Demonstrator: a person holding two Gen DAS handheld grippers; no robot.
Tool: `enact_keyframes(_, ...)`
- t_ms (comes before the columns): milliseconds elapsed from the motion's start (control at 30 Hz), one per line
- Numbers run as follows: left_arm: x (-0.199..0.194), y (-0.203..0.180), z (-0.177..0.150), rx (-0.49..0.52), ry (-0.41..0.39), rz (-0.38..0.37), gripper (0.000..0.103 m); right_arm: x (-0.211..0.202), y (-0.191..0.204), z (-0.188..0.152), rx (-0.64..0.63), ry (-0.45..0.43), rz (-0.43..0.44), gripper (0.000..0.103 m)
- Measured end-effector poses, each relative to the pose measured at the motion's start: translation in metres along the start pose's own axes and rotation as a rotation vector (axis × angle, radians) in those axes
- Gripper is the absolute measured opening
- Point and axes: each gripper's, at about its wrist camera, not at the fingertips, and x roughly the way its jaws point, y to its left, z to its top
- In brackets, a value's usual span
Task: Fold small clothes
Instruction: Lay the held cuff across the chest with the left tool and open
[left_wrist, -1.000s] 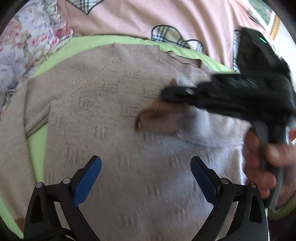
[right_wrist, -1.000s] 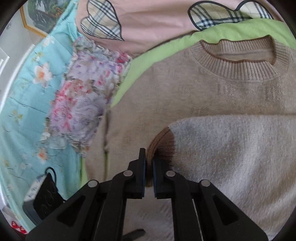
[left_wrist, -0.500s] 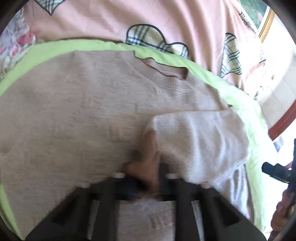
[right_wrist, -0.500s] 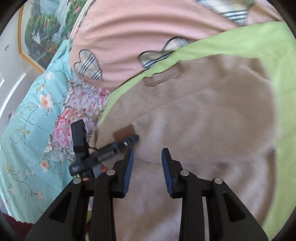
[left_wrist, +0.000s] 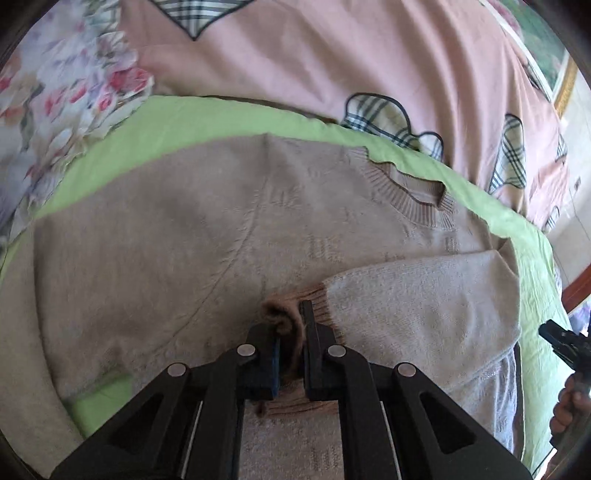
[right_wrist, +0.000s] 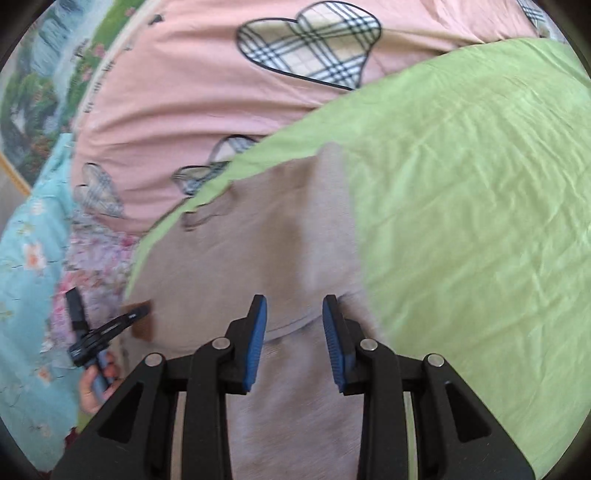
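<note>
The left claw (left_wrist: 290, 325) is pressed together on the brown ribbed cuff (left_wrist: 284, 317) of a sleeve, the knit bunched between its blue pads, while the right claw (right_wrist: 294, 341) stands part-spread over the right edge of the garment with nothing pinched; its jaws have just been opening and only flat cloth lies beneath them. Outward from the left claw, the sleeve (left_wrist: 424, 302) lies folded across the chest of the beige knitted sweater (left_wrist: 166, 236), running from the right shoulder in to the middle. That looks like the first fold, done or nearly so; the other sleeve, the sides and the final fold upward all seem left to do, so the task is judged early. The sweater lies face up and mostly flat on a lime-green sheet (right_wrist: 461, 184) spread on a bed, its ribbed neckline (left_wrist: 413, 195) toward the far side. It is soft, slightly fuzzy, with a faint knitted pattern and a raglan seam. Beyond it lie a pink cover (left_wrist: 332, 55) with plaid heart patches and a floral fabric (left_wrist: 62, 96) at the far left.
</note>
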Motion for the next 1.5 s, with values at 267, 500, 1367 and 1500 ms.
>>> enact_keyframes(267, -0.014, 0.029, -0.009, -0.093, -0.013, -0.002, 0.006, 0.045, -0.007, 0.033, -0.014, 0.026, -0.053, 0.052)
enact_keyframes(500, -0.009, 0.012, -0.011, -0.085, 0.053, -0.086, 0.078, 0.042, -0.007, 0.037, -0.002, 0.005, -0.006, 0.054)
enact_keyframes(1367, -0.003, 0.021, -0.012, -0.105, 0.018, 0.018, 0.005, 0.108, -0.011, 0.038, -0.016, 0.155, 0.01, 0.026)
enact_keyframes(1500, -0.003, 0.004, -0.004, -0.068, 0.0, 0.026, 0.005, 0.069, -0.001, 0.058, -0.047, 0.045, -0.006, 0.008)
